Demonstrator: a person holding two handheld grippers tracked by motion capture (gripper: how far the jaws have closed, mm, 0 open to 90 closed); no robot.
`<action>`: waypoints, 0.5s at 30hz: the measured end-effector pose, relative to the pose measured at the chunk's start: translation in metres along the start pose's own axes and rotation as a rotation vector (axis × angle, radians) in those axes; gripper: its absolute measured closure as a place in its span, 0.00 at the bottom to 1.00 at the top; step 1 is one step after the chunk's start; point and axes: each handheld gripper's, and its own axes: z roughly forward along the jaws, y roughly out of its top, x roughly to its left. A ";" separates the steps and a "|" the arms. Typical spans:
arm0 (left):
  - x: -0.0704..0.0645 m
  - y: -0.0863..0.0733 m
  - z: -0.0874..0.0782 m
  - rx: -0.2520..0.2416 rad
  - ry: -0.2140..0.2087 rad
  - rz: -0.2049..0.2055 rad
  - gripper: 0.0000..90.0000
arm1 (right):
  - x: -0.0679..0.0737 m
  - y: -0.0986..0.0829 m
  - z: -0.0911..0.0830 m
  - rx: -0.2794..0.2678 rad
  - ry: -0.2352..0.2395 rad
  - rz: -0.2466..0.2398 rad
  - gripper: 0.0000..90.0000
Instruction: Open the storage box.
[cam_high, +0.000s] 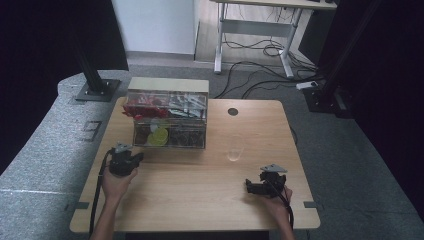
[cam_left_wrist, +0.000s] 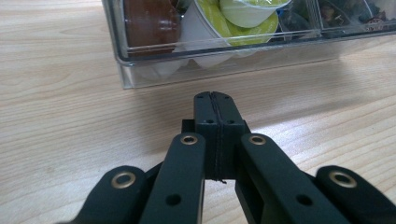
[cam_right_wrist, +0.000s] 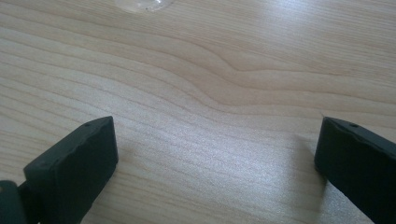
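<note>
Seen from the high view, a person's two hands rest on a light wooden table (cam_high: 200, 185), each holding a black two-jaw tool. The left gripper (cam_high: 136, 158) sits near the table's left edge, just in front of a clear plastic organiser box (cam_high: 167, 120) whose compartments hold red, dark and yellow-green items. The right gripper (cam_high: 248, 186) lies toward the near right corner, well apart from the box. Between the box and the right hand stands a clear drinking glass (cam_high: 234, 148), upright and alone on the bare wood. A round cable hole (cam_high: 232, 111) marks the far side of the tabletop, and a second desk (cam_high: 260, 30) with trailing cables stands on the grey floor beyond.

In the left gripper view, the left gripper (cam_left_wrist: 217, 103) is clenched, its two jaws pressed flat together with nothing between them, pointing at the near corner of the organiser box (cam_left_wrist: 140, 70). Behind the clear wall sit a brown capsule (cam_left_wrist: 149, 23) and a yellow-green capsule (cam_left_wrist: 243, 18); the contents farther right are too dim to name.

In the right gripper view, the right gripper (cam_right_wrist: 215, 135) is spread wide, empty wood grain lying between its jaws. At the top edge, what appears to be the base of the drinking glass (cam_right_wrist: 142, 4) just enters the picture, well ahead of the jaws.
</note>
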 end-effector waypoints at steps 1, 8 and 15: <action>0.001 0.000 0.001 0.006 0.001 0.004 1.00 | 0.000 0.000 0.000 0.000 0.000 0.000 0.00; 0.003 0.004 0.010 0.007 0.000 -0.005 1.00 | 0.000 0.000 0.000 0.000 0.000 0.000 0.00; 0.004 0.008 0.018 0.010 -0.007 -0.009 1.00 | 0.000 0.000 0.000 0.000 0.000 0.000 0.00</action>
